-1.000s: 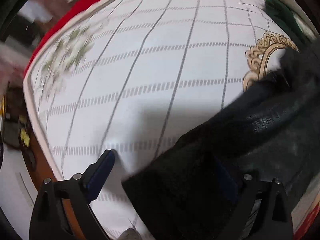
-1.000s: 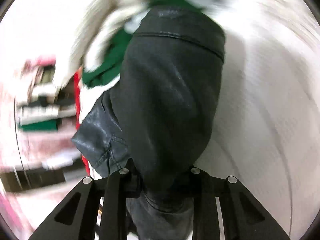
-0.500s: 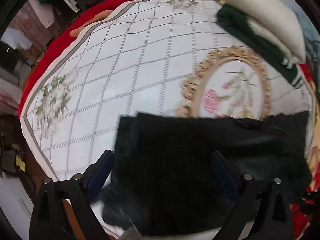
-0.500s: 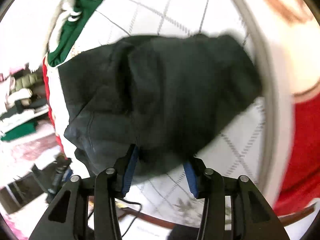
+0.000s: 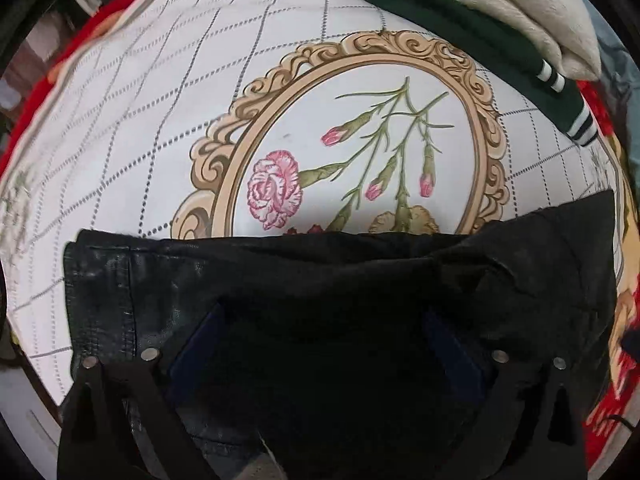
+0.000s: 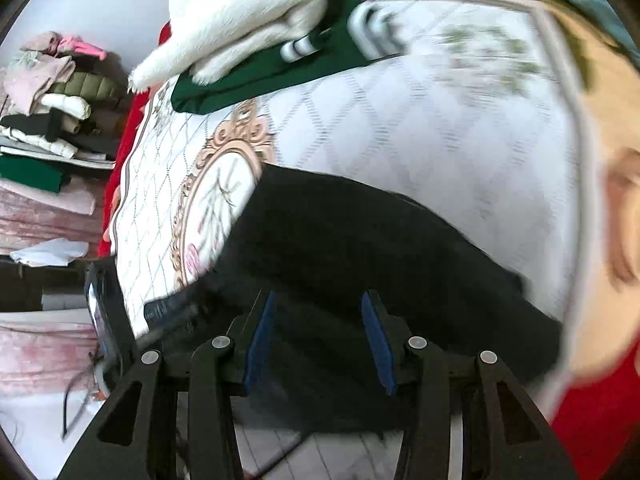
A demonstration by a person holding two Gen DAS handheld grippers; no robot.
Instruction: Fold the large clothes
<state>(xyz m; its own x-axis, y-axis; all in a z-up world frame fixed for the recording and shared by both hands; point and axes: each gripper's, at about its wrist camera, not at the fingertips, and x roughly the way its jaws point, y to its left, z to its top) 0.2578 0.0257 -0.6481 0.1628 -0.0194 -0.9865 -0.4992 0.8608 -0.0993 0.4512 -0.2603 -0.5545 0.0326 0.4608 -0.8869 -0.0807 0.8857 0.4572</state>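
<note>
A black garment with a leather-like sheen (image 5: 320, 280) lies folded on the white patterned cloth (image 5: 160, 120), its far edge straight across the flower medallion. My left gripper (image 5: 324, 332) is open just above the garment, blue pads wide apart. In the right wrist view the same garment (image 6: 380, 240) lies as a dark slab on the cloth. My right gripper (image 6: 320, 320) is open over its near edge, nothing between the pads.
A folded dark green garment (image 5: 460, 28) with a cream fleece one (image 5: 520, 8) on top lies at the far side of the cloth. A red blanket (image 6: 592, 420) lies under the cloth. A stack of folded clothes (image 6: 52, 120) stands beside the bed at left.
My right gripper, shut on the hanging garment one second ago, has opened and let it go. The garment now lies flat and folded. Both grippers have come closer over it.
</note>
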